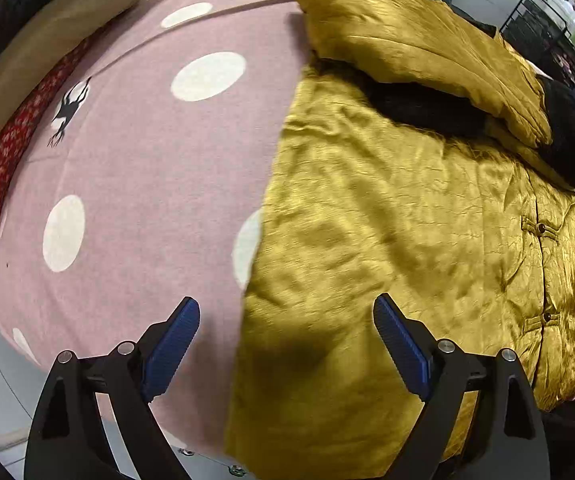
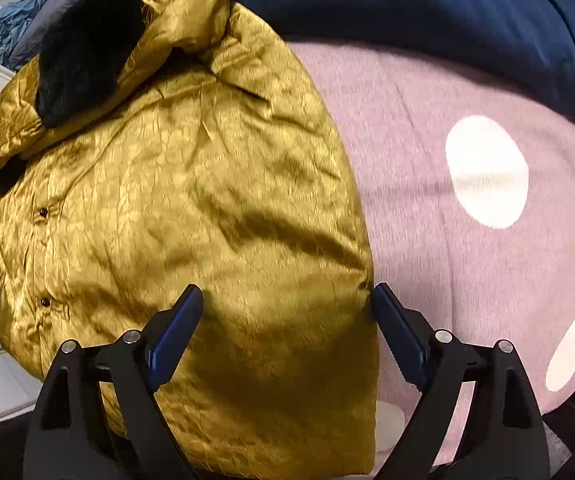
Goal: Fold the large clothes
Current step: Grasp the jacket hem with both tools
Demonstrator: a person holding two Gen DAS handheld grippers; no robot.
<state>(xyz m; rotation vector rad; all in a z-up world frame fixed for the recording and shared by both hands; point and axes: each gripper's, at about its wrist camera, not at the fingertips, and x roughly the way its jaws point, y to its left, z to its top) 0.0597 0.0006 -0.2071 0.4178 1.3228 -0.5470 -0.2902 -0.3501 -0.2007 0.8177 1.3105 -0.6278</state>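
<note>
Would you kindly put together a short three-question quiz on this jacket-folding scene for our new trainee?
1. True or false: the left tongs are clamped on the gold jacket.
2. Which colour is the spotted blanket under the jacket: A) green, B) pink, C) grey?
3. Fill in: the jacket's fur collar is ____ in colour.

Key
1. False: both the left tongs and the right tongs stand open above the cloth, gripping nothing.
2. B: pink with white dots.
3. Black.
</note>
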